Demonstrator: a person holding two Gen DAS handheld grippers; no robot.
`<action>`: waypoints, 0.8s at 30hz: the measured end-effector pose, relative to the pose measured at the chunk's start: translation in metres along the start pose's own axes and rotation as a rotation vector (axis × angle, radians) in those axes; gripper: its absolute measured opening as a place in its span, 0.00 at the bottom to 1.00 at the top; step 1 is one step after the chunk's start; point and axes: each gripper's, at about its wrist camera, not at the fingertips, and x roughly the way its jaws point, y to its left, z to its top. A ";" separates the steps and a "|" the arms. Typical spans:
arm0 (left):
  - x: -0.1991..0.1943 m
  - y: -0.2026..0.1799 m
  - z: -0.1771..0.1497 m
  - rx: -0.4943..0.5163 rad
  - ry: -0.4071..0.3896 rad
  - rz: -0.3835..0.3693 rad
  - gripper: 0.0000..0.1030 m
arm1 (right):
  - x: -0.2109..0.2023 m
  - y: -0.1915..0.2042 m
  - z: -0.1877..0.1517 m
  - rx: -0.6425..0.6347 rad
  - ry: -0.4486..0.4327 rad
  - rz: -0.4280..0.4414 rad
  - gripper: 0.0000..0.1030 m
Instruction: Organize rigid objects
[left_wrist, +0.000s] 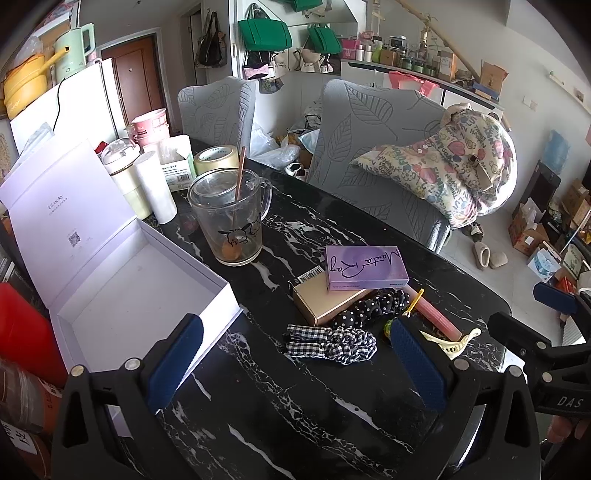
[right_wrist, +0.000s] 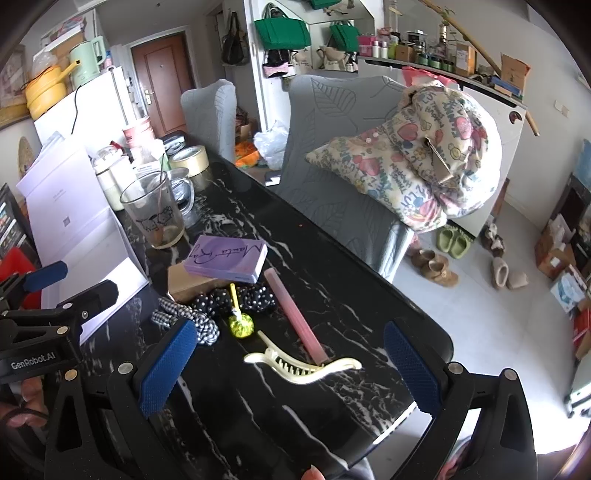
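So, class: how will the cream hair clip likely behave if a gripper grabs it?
The hair clip looks like thin, curved plastic, so probably light and stiff. Its toothed jaws may spring open if squeezed at the tail. On the glossy table it could skid or pivot when nudged.

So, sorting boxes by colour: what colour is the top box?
Purple box with dark script lettering, clearest in the left wrist view.

Two wrist fisheyes, side by side, low above near table (left_wrist: 280, 413) edge, facing far chairs; shared: purple box (left_wrist: 365, 267) clutter.
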 end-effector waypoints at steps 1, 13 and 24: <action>0.000 0.000 0.000 0.000 -0.001 -0.001 1.00 | 0.000 0.000 0.000 0.001 -0.001 0.000 1.00; 0.001 -0.001 0.002 -0.009 -0.001 -0.012 1.00 | 0.000 -0.002 0.000 0.006 -0.005 0.001 1.00; -0.003 -0.002 0.006 -0.005 -0.032 0.006 1.00 | 0.002 -0.003 0.007 -0.003 -0.011 0.023 1.00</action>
